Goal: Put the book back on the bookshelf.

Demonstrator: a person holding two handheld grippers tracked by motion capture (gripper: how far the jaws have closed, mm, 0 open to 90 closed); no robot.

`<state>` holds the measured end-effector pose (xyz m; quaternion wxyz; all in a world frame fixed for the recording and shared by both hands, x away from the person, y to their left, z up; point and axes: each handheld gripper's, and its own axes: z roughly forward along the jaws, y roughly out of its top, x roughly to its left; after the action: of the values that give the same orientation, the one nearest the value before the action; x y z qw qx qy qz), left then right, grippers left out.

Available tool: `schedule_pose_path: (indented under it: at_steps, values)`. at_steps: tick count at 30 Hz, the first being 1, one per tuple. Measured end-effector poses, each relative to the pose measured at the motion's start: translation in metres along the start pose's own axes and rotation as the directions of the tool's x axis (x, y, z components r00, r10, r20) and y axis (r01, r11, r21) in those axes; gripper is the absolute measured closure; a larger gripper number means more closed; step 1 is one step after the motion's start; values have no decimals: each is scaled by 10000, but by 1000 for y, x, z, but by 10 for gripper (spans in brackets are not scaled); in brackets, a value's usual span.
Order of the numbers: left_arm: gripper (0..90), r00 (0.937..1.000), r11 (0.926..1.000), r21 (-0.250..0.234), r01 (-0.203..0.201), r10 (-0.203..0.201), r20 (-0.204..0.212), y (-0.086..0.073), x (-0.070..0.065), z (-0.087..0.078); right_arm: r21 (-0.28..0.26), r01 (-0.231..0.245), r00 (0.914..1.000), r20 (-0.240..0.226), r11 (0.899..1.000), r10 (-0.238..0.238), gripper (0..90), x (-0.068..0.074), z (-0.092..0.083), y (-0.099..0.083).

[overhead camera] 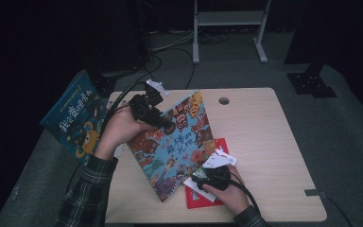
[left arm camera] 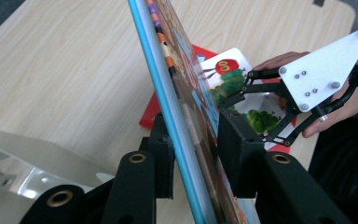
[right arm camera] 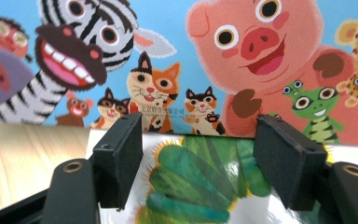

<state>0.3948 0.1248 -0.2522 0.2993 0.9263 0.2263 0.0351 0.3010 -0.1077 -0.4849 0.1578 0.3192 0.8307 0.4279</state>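
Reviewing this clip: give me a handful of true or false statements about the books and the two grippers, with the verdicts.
1. The animal picture book stands tilted up off the table. True.
2. The left gripper has its jaws on either side of that book's edge. True.
3. The caterpillar book is held up in the air. False: it lies flat on the table, under the tilted book's lower edge.
4. The right gripper clamps the animal book. False: its jaws stand apart over the caterpillar book.
5. A blue book sits left of the table. True.
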Motion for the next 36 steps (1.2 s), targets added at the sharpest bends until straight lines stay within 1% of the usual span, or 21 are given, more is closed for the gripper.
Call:
schedule_pose_path:
  at_steps: [2,5,8,9,11,13,15,21,23,24,25,28,31,33,36]
  values:
    - [690,9999,10000,-1,68,-68,127,2,-1,0,-16,166,9999,45,9999,-166,331,-2,-4,-2]
    - [703,9996,9999,165,39,-44,273,6,-3,0,-33,85,9999,86,10000,-85,334,-7,-10,-6]
    - [717,9992,9993,355,-63,49,390,12,-7,0,-5,-19,9998,179,10000,19,338,-15,-16,-11]
    - [722,9989,9988,457,-164,144,448,14,-8,0,32,-48,9998,207,10000,47,338,-17,-18,-12]
    - [731,9985,9984,514,-245,219,503,18,-11,0,7,-135,9997,190,9999,135,340,-19,-22,-15]
    - [743,9979,9976,620,-296,259,598,21,-12,0,22,-45,9999,146,10000,45,339,-21,-25,-17]
    - [752,9973,9966,744,-354,304,675,24,-15,0,-22,-68,9999,146,10000,68,339,-22,-26,-19]
    - [800,9955,9945,867,-583,514,802,28,-21,-4,-144,-193,9998,42,9997,193,339,-24,-27,-22]
    - [806,9949,9927,930,-774,709,712,29,-23,-5,-201,-187,9998,34,9996,187,340,-24,-26,-22]
    - [806,9967,9932,962,-650,601,537,29,-23,-5,-185,-192,9998,36,9996,193,340,-24,-27,-22]
    - [806,9971,9935,961,-616,570,499,29,-23,-5,-191,-111,9999,45,9998,111,340,-24,-27,-22]
    - [807,9965,9933,904,-714,670,508,28,-22,-7,-192,-89,9999,50,9998,90,338,-24,-27,-22]
    - [807,9978,9942,910,-580,547,381,28,-22,-9,-170,-174,9998,0,9997,174,333,-25,-27,-22]
    - [807,9975,9933,958,-651,622,328,27,-22,-11,-148,-197,9998,6,9997,197,332,-25,-27,-22]
    - [808,9981,9932,1003,-589,566,261,25,-21,-16,-147,-206,9998,9,9997,206,331,-25,-27,-23]
